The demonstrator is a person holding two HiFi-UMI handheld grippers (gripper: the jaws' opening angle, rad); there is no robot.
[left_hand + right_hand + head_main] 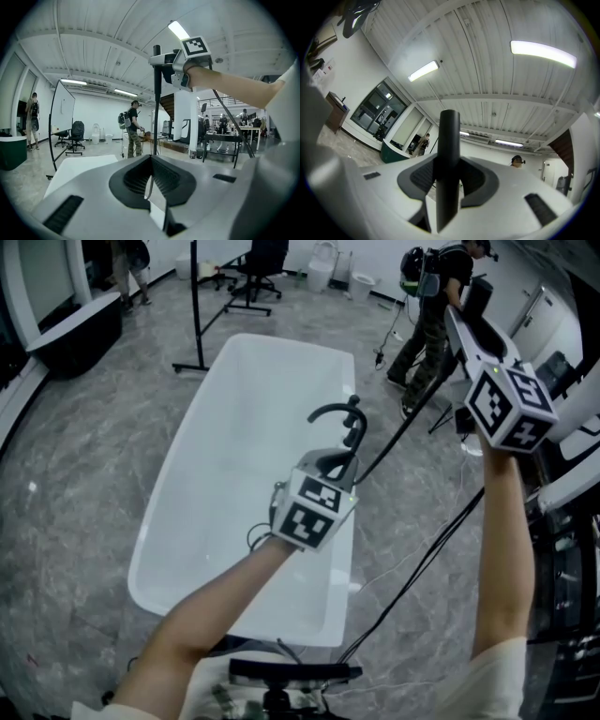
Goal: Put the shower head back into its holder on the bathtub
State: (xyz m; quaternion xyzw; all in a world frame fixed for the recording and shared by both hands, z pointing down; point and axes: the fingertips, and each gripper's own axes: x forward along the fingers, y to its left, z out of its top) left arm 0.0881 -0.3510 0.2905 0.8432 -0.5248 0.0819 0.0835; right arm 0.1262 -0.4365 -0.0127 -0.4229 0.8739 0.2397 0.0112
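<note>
Overhead, the right gripper [464, 329] is clenching its jaws on the shower head [448, 164]; the left gripper [330, 468] is hovering above the tub [234, 427], jaws together, empty.

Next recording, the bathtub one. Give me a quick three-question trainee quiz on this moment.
1. True or false: the shower head sits in the holder on the bathtub.
2. Fill in: the left tongs are ___, with nothing between them.
3. The shower head is gripped by: A) left tongs B) right tongs C) neither.
Key: 1 false; 2 shut; 3 B.
</note>
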